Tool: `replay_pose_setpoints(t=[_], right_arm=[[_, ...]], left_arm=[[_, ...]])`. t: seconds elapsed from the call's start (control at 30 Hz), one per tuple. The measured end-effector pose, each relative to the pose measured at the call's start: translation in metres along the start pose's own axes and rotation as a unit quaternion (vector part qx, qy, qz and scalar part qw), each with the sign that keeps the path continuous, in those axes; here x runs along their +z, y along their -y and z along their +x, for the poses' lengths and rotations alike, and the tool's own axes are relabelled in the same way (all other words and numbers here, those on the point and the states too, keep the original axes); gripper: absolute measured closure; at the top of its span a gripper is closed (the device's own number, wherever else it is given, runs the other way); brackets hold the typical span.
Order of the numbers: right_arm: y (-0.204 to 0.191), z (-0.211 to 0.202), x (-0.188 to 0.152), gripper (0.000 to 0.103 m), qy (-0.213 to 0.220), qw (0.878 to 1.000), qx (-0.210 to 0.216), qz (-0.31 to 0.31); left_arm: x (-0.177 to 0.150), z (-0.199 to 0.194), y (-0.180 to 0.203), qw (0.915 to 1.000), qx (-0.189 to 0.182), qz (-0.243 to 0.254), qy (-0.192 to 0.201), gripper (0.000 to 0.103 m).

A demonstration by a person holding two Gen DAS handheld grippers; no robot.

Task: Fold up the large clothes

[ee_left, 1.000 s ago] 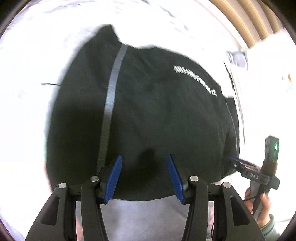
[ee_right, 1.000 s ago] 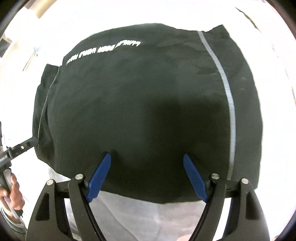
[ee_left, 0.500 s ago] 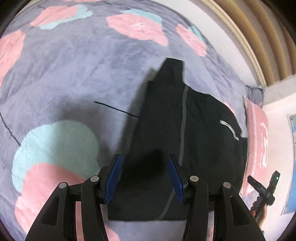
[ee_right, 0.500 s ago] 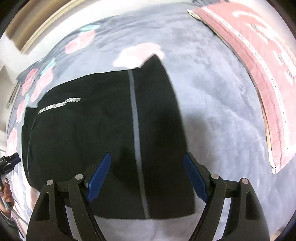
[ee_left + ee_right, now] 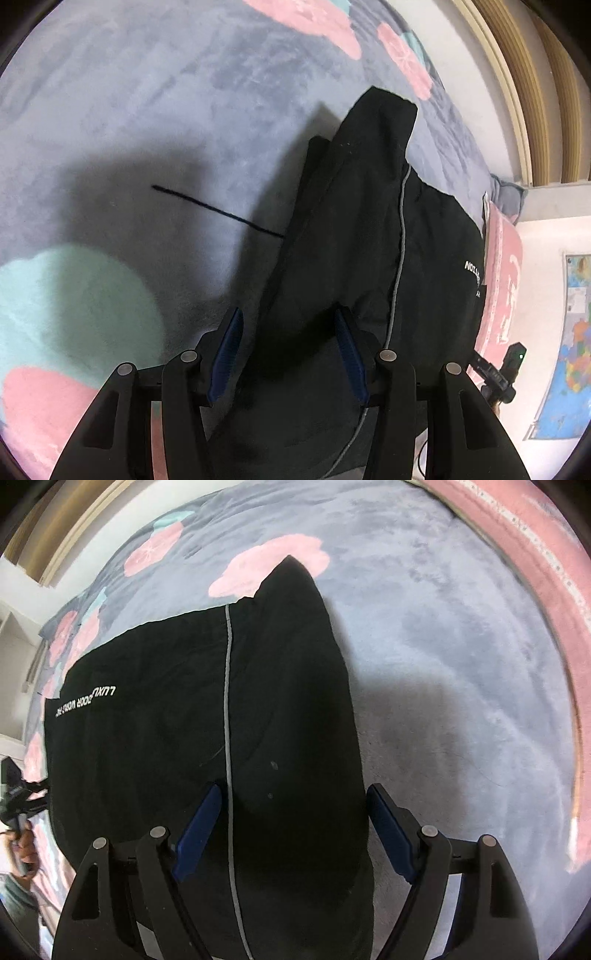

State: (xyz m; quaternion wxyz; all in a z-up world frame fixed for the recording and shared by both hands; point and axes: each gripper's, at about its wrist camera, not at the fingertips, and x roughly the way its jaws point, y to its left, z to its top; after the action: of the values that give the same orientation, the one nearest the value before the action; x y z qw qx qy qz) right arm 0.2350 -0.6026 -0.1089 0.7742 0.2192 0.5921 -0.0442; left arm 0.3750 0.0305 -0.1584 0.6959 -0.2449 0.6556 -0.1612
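While both claws gape wide, gripping nothing, the garment (image 5: 184, 738) lies flat on the blanket (image 5: 461, 664). Left claw (image 5: 288, 350) straddles its left edge; right claw (image 5: 295, 830) its right edge, bare blanket beyond each.

black garment (image 5: 166, 709) with a thin grey stripe (image 5: 227, 701) and white lettering (image 5: 86, 700); grey-lilac blanket (image 5: 147, 110) with pink and mint blotches; blue gripper pads (image 5: 199, 829); pink pillow (image 5: 504, 280).

Light: even, moderate indoor | Shadows: broad and soft on the blanket (image 5: 155, 122) beside the black garment (image 5: 155, 716) | Detail: garment underexposed, folds lost | Optics: strong fisheye bending, dark corner vignette, slight softness at edges
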Motion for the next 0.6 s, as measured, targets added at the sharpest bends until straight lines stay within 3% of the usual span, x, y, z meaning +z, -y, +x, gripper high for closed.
replay_pose_setpoints(t=[0.13, 0.33, 0.43, 0.5, 0.6], right_arm=[[0.009, 0.017, 0.008, 0.012, -0.009, 0.999, 0.031, 0.02], [0.025, 0.062, 0.018, 0.009, -0.046, 0.981, 0.155, 0.104], [0.025, 0.065, 0.016, 0.021, -0.046, 0.973, 0.194, 0.113], [0.019, 0.059, 0.015, 0.027, -0.044, 0.976, 0.195, 0.085], [0.019, 0.061, 0.016, 0.028, -0.052, 0.976, 0.201, 0.071]], left_arm=[[0.007, 0.015, -0.004, 0.9993, -0.028, -0.019, -0.014, 0.043], [0.008, 0.029, 0.006, 0.9978, -0.06, 0.0, -0.029, 0.043], [0.004, 0.03, 0.019, 0.9973, -0.06, 0.03, -0.029, 0.057], [0.005, 0.024, 0.02, 0.9957, -0.08, 0.035, -0.032, 0.061], [0.01, 0.029, 0.017, 0.995, -0.082, 0.031, -0.047, 0.06]])
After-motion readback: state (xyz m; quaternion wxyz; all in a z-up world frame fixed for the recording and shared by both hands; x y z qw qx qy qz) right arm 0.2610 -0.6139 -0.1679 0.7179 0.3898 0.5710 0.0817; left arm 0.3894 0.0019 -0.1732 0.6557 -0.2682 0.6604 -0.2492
